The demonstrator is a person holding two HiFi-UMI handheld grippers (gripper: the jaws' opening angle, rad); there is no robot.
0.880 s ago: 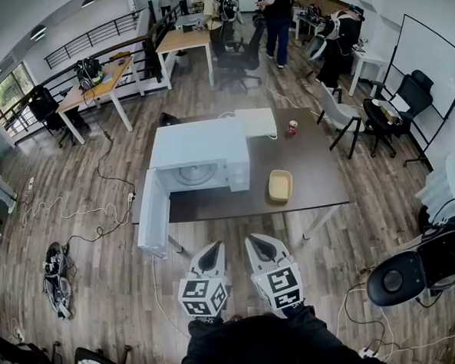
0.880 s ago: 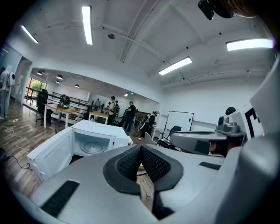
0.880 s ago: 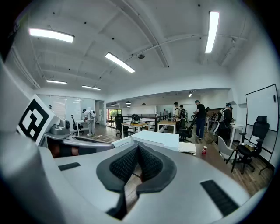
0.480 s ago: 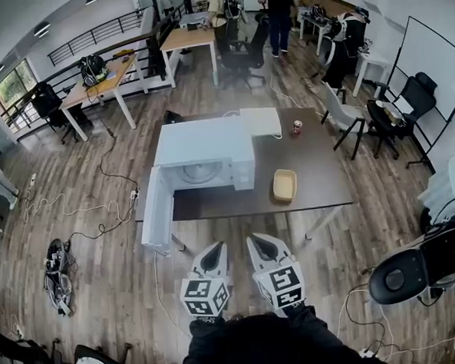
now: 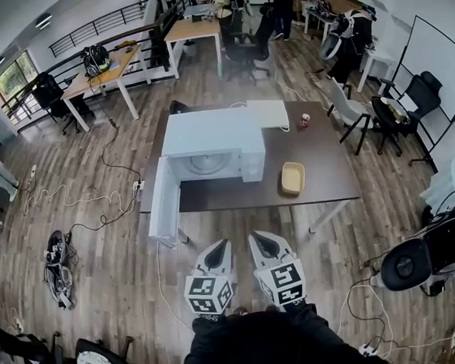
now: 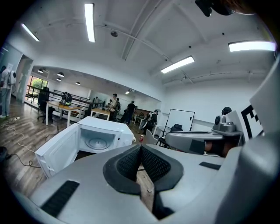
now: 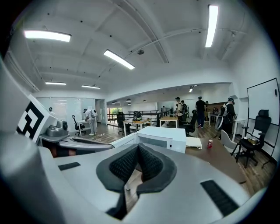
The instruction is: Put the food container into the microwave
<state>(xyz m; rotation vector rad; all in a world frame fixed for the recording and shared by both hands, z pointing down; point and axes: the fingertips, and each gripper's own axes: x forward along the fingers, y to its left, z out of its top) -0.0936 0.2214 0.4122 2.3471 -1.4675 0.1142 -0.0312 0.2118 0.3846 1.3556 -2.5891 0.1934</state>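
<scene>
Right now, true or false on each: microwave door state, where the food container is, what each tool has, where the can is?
1. The microwave door is open. True.
2. The food container is inside the microwave. False: it sits on the table, to the microwave's right.
3. The left tool grips the container. False: its jaws are together on nothing.
4. The right tool is shut and empty. True.
5. A red can stands near the table's far edge. True.

white microwave (image 5: 210, 144), pale yellow food container (image 5: 293, 178), dark brown table (image 5: 322, 152), red can (image 5: 305, 121).
</scene>
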